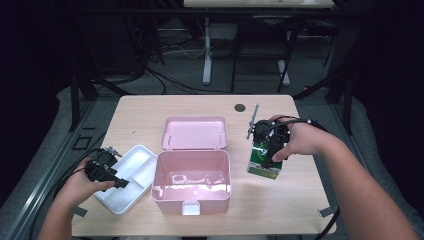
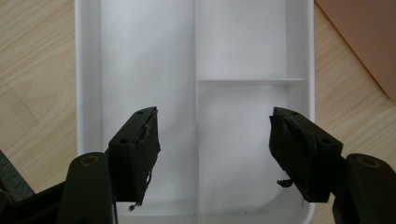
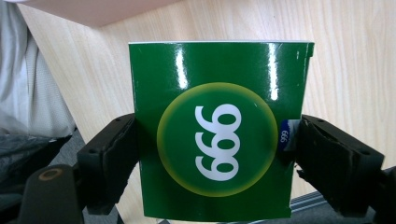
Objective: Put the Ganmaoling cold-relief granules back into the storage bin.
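— Our right hand-held gripper (image 3: 212, 154) pinches the green carton (image 3: 219, 130) across its two side walls, near the bench's (image 1: 300, 200) right edge, just beside the open pink box (image 1: 192, 181).

— We judge it light and glossy, so slippery, and the thin card will likely dent; we keep to mid-height and press gently.

— Our left hand-held gripper (image 2: 212, 154) hangs spread over the white tray (image 2: 88, 70), near the front-left corner.

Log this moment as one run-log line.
left gripper: open over white tray | right gripper: shut on green box | pink case: lid open
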The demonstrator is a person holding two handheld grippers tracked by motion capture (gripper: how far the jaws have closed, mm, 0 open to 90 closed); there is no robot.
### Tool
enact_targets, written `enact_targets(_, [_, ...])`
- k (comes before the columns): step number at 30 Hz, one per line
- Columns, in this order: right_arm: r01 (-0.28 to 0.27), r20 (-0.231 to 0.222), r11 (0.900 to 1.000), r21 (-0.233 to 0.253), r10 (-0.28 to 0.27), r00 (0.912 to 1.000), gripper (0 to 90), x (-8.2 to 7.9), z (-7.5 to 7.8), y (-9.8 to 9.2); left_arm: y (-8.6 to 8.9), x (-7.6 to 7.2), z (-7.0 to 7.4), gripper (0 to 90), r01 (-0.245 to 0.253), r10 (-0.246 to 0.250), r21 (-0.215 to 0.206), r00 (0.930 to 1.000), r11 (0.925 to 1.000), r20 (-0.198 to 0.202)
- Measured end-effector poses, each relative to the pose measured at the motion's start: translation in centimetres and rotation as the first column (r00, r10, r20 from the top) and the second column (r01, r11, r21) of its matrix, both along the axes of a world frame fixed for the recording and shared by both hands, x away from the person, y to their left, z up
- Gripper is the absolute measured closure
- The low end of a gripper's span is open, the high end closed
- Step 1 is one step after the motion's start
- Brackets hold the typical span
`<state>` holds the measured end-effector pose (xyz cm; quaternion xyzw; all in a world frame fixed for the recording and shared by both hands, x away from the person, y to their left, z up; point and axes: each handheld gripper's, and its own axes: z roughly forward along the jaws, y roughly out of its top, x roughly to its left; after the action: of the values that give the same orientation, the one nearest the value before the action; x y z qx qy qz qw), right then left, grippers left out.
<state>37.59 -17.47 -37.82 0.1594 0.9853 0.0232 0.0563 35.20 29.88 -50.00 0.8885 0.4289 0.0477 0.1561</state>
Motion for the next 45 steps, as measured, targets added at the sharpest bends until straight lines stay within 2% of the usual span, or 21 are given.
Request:
enact_targets(10, [-0.061, 0.001, 0.998, -0.002, 0.061, 0.9981, 16.7, -0.7, 1.3, 1.7, -0.1, 0.0, -0.1, 33.3, 0.002, -0.002, 0.000, 1.0000, 1.0000, -0.003])
enact_targets(14, [-0.093, 0.002, 0.996, 0.007, 0.093, 0.9957, 16.7, -1.0, 2.3, 2.7, -0.1, 0.0, 0.0, 33.3, 0.002, -0.002, -0.001, 1.0000, 1.0000, -0.002])
enact_targets(21, [-0.114, 0.005, 0.993, 0.021, 0.114, 0.9935, 16.7, -1.3, 3.3, 3.8, 0.0, 0.0, 0.0, 33.3, 0.001, -0.001, -0.004, 1.0000, 1.0000, -0.003])
enact_targets(35, [-0.171, -0.014, 0.985, 0.008, 0.171, 0.9851, 16.7, -2.1, 3.8, 6.6, 0.0, 0.0, 0.1, 33.3, 0.000, 0.000, -0.005, 1.0000, 1.0000, 0.000])
enact_targets(45, [-0.205, -0.026, 0.979, 0.021, 0.206, 0.9783, 16.8, -2.2, 3.5, 9.0, -0.3, 0.0, 0.0, 33.3, 0.005, -0.005, -0.008, 1.0000, 1.0000, -0.002])
